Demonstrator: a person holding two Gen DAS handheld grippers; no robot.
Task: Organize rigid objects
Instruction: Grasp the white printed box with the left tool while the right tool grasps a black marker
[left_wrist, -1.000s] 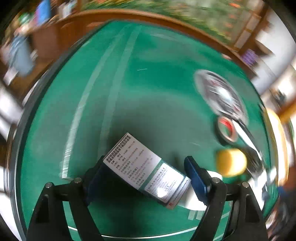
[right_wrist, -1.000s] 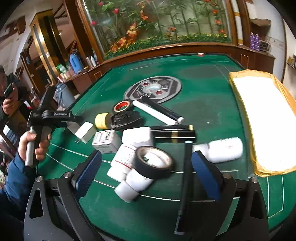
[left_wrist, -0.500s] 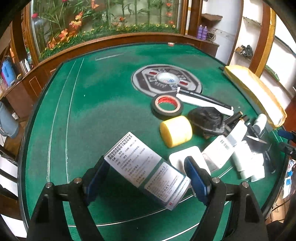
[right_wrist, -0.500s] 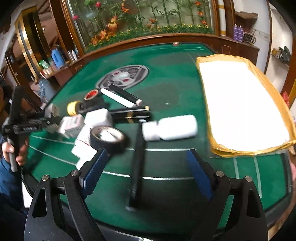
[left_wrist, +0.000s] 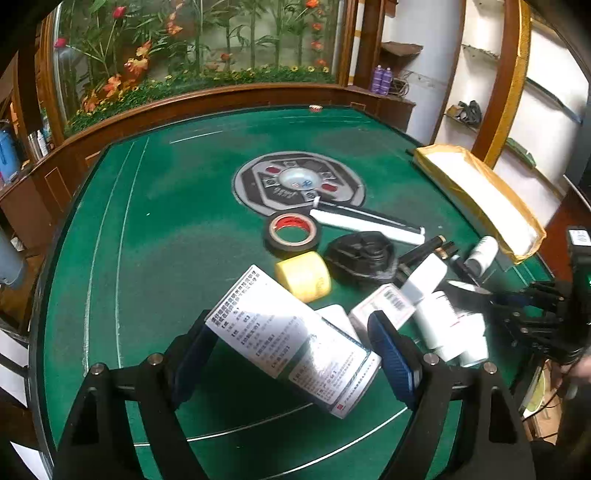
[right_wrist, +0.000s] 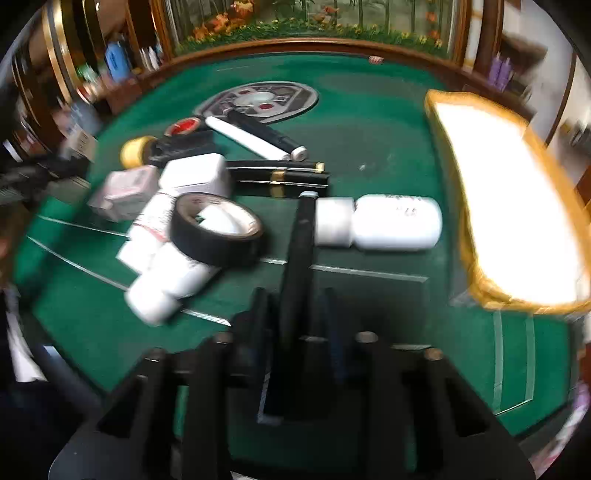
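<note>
My left gripper (left_wrist: 288, 328) is shut on a white and green medicine box (left_wrist: 295, 339), which lies slantwise between the blue pads above the green felt table (left_wrist: 177, 229). My right gripper (right_wrist: 295, 314) points down at the near edge of the pile. Its jaws are closing on a long black stick (right_wrist: 299, 240), and the pads sit against both sides of it. The stick's far end touches a white bottle (right_wrist: 395, 221) lying on its side. In the left wrist view the right gripper (left_wrist: 517, 306) shows at the right edge.
A black tape roll (right_wrist: 216, 229) rests on small white bottles and boxes. Farther back lie a yellow roll (left_wrist: 303, 277), a red-cored tape (left_wrist: 291, 232), a black round case (left_wrist: 360, 254) and a white tube (left_wrist: 365, 221). A yellow-rimmed white tray (right_wrist: 509, 206) stands at the right.
My right gripper came down over the black stick and its wide jaws closed in around it. My left gripper rose and swung round toward the pile with the box still in it.
</note>
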